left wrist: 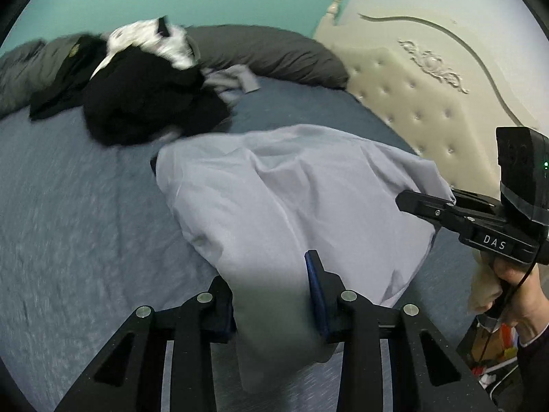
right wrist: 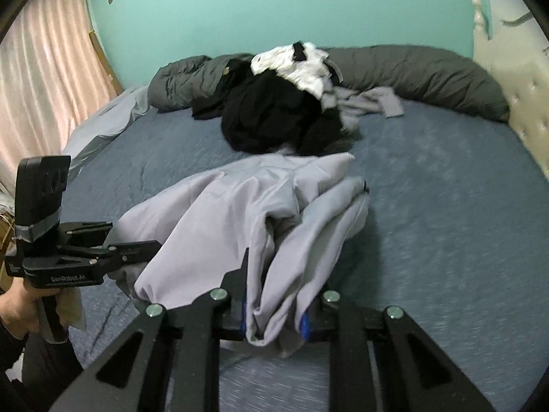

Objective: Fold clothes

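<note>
Lilac cloth garment (left wrist: 291, 192) hangs between both tools: the left hand-held gripper (left wrist: 271, 295) and the right hand-held gripper (right wrist: 274, 309) are each clamped on a near edge, side by side, its length trailing forward onto the bed (right wrist: 446, 206).

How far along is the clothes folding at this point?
Early. Nothing folded is visible on the bed. In hand: the light grey garment, pinched by the left gripper and the right gripper, partly lifted, its far end on the bed. Left: folding it, then the heap of black and white clothes by the grey duvet.
</note>
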A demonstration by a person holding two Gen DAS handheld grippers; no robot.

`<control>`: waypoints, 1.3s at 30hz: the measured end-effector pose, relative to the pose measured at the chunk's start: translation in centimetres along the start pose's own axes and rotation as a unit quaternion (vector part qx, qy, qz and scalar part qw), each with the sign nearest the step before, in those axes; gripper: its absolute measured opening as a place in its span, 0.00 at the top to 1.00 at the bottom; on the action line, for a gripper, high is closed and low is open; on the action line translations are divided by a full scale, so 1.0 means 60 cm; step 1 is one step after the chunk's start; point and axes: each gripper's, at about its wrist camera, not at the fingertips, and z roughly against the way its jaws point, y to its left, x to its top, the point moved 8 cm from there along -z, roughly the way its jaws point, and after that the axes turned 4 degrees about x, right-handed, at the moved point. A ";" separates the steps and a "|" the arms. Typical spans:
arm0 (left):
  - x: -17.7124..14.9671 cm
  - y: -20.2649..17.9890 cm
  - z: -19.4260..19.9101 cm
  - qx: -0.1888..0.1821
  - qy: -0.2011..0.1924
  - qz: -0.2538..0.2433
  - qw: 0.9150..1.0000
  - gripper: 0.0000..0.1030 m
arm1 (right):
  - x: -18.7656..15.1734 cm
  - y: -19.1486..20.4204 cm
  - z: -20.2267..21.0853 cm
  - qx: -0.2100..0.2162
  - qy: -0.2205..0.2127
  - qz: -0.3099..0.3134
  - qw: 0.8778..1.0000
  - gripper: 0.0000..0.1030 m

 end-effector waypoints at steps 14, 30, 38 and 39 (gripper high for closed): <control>0.158 -0.273 -0.063 -0.053 -0.032 -0.069 0.996 0.64 | 0.056 -0.200 0.231 -0.089 -0.055 0.013 0.994 0.81; 0.313 -0.539 -0.196 -0.078 -0.078 -0.120 0.987 0.65 | 0.123 -0.459 0.395 -0.188 -0.099 0.044 0.976 0.82; 0.181 -0.622 -0.380 -0.074 -0.001 -0.116 0.991 0.64 | -0.014 -0.613 0.337 -0.246 -0.025 0.035 0.968 0.82; 0.147 -0.630 -0.402 -0.076 0.017 -0.118 0.990 0.64 | -0.050 -0.633 0.322 -0.244 -0.011 0.017 0.970 0.82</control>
